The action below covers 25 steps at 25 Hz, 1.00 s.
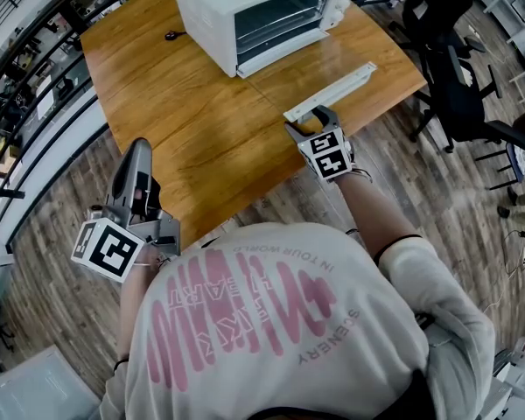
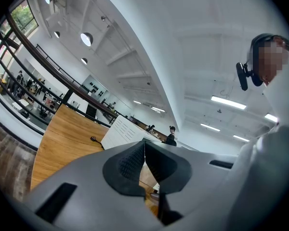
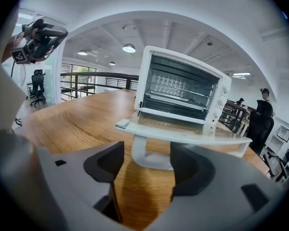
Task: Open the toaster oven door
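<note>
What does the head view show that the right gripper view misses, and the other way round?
Only the head view: the pink print on the person's shirt, the marker cube on the right tongs, a black cord beside the toaster oven. Only the right gripper view: the wire rack, the knobs, and the door handle between the open right tongs. Both: the toaster oven, its door folded down, the wooden table.

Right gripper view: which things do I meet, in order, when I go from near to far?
The right gripper with jaws apart → door handle → door, folded down flat → toaster oven.
</note>
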{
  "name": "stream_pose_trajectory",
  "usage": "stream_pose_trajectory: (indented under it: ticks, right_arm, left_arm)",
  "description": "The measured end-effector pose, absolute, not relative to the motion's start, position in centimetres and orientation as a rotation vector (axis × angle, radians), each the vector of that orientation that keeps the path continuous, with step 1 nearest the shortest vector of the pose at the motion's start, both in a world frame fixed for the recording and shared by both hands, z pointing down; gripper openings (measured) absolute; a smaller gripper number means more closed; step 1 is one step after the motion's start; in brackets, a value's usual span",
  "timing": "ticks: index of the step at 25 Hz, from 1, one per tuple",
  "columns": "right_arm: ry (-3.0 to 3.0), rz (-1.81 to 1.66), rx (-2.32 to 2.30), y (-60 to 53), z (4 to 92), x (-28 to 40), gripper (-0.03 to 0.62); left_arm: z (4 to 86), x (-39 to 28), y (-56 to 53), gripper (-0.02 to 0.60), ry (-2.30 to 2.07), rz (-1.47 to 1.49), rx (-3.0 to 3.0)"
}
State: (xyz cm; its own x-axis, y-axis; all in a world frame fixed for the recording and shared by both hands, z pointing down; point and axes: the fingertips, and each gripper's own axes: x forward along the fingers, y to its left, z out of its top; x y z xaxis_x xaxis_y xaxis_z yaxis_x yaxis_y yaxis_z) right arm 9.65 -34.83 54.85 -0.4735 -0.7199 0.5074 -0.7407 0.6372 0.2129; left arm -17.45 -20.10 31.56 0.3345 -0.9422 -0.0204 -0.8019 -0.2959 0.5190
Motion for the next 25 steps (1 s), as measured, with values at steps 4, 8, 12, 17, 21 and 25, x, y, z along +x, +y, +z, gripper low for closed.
stream_pose_trajectory:
  ticks: [4, 8, 12, 17, 21, 25]
  right_arm:
    - [-2.292, 0.062, 1.146, -34.7, 55.0, 9.6, 0.301]
    - [-2.298, 0.098, 1.172, -35.0, 55.2, 9.6, 0.305]
    - [-2.304, 0.228, 1.207, -35.1, 55.7, 9.8, 0.304]
    - [-2.301, 0.265, 1.236, -35.2, 55.9, 9.8, 0.304]
    - [-2.3, 0.277, 1.242, -35.1, 56.1, 9.9, 0.304]
    - [-2.298, 0.291, 1.246, -35.1, 56.3, 10.0, 0.302]
  left_arm:
    - [31.7, -17.7, -20.1, 0.021, -1.537, -0.457, 2.184]
    - [31.7, -18.1, -20.1, 0.021, -1.535, -0.457, 2.178]
    - [31.6, -18.5, -20.0, 0.021, -1.538, -0.464, 2.168]
    - [31.6, -19.1, -20.1, 0.021, -1.549, -0.468, 2.159]
    - [31.8, -19.0, -20.3, 0.021, -1.538, -0.462, 2.158]
    - [31.9, -18.9, -20.5, 0.021, -1.533, -0.461, 2.155]
